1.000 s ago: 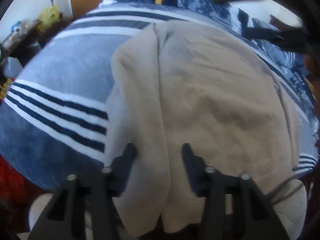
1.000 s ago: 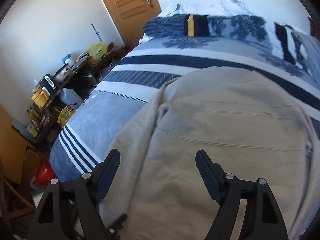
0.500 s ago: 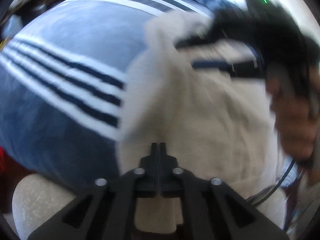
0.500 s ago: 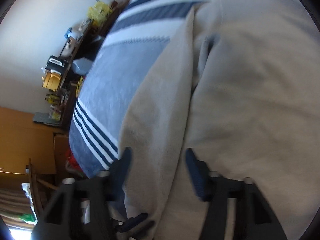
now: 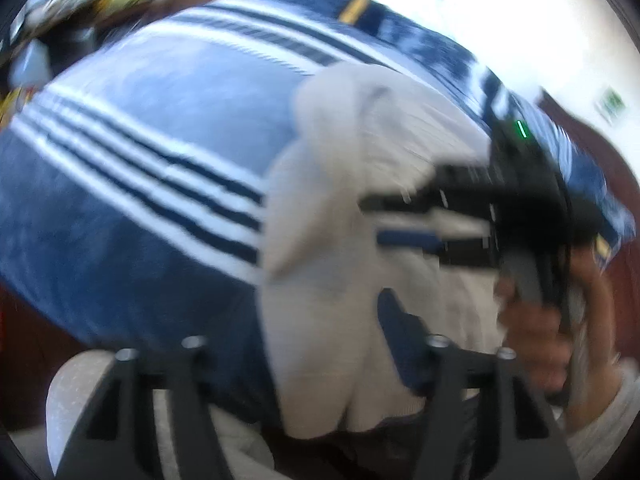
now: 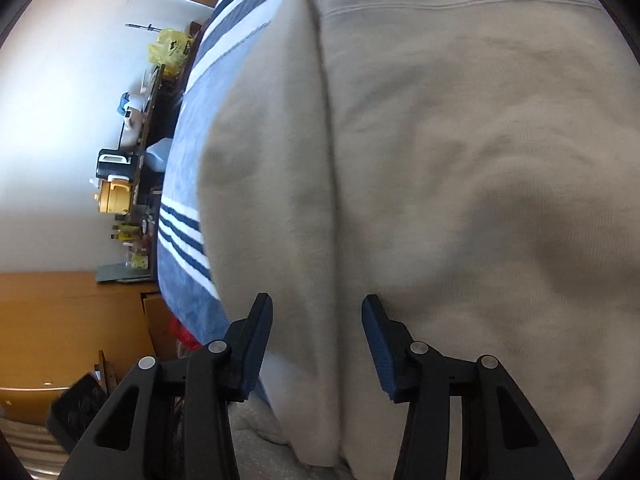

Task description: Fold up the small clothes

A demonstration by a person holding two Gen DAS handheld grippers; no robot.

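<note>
The beige knitted sweater lay on the blue striped bed cover. The left gripper stood wide open, cloth between its fingers. The right gripper was half open astride a fold.

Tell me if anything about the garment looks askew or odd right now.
Nothing is damaged or spilled. The beige garment lies on the striped bedspread with its near hem hanging over the bed's edge, and a long fold ridge stands up along its left side instead of lying flat. The left wrist view is too blurred for more.
</note>
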